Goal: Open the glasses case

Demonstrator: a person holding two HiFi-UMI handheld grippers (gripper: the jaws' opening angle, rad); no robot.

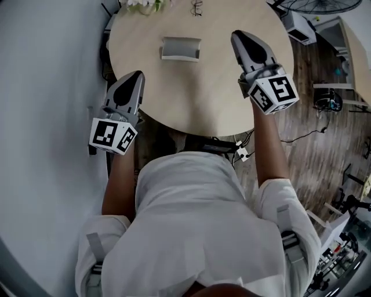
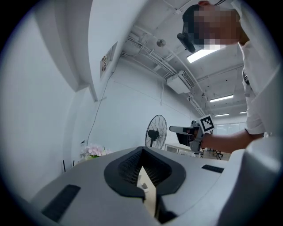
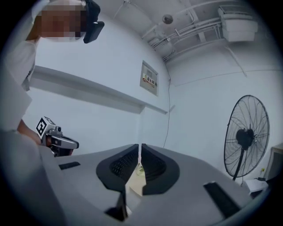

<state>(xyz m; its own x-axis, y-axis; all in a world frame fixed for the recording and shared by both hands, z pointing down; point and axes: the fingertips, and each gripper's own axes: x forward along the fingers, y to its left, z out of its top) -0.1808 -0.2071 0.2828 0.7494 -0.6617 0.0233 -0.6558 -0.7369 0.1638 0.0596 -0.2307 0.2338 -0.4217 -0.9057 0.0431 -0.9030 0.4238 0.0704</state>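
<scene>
Hovering over the round wood table (image 1: pixel 214 104): both grippers, neither touching the glasses case (image 1: pixel 181 48). Case is grey, looks shut, and lies flat on the table at 12 o'clock from the person, toward the far rim. At the near-left rim sits the left gripper (image 1: pixel 138 75), approx 7 o'clock of the case and well apart from it. Its own view shows the jaw tips pressed together w/ nothing btwn them. Above the table at 3 o'clock of the case is the right gripper (image 1: pixel 235 35), near but clear of it. Its view shows only a thin slit btwn the pads, so effectively closed and empty. Both noses point to 12 o'clock. At the far rim are spectacles (image 1: pixel 197 8) at 12 o'clock of the case and flowers (image 1: pixel 142 4) at 11. A fan (image 3: pixel 245 134) stands by the wall. Person wears a white shirt (image 1: pixel 191 220).
</scene>
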